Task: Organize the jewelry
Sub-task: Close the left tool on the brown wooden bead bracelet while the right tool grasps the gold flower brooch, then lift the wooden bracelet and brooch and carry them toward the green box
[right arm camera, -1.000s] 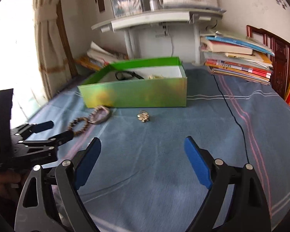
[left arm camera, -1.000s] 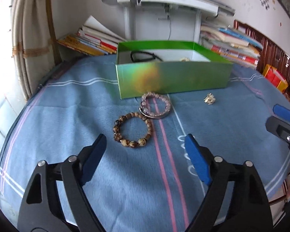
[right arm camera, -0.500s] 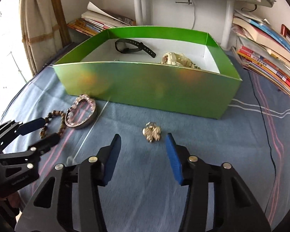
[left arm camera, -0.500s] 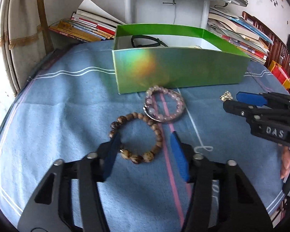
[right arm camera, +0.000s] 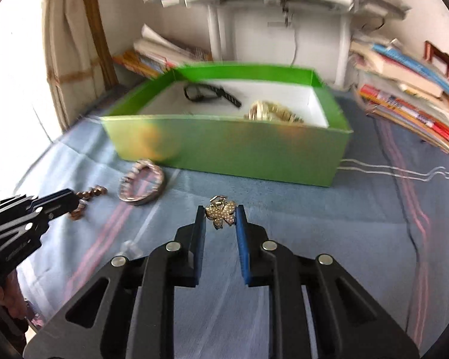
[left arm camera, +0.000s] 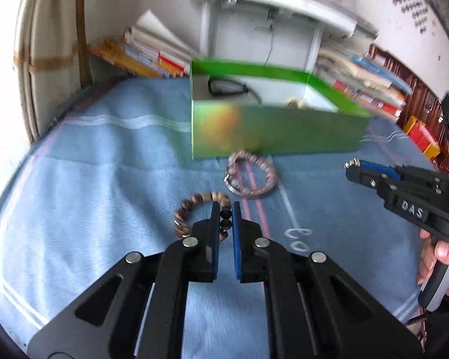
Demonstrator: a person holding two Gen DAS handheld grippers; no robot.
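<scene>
Left tongs (left arm camera: 226,214) just narrowed onto the dark beads of the brown wooden bead bracelet (left arm camera: 194,206), pinched between the blue pads on the blue striped cloth (left arm camera: 104,179). Just beyond, lay the pink bead bracelet (left arm camera: 251,176) on a metal bangle, near the green box (left arm camera: 272,131) holding a black watch (right arm camera: 209,92) and a gold one (right arm camera: 272,113). Right tongs (right arm camera: 220,217) just closed around the gold butterfly brooch (right arm camera: 221,212), pads against its wings.
</scene>
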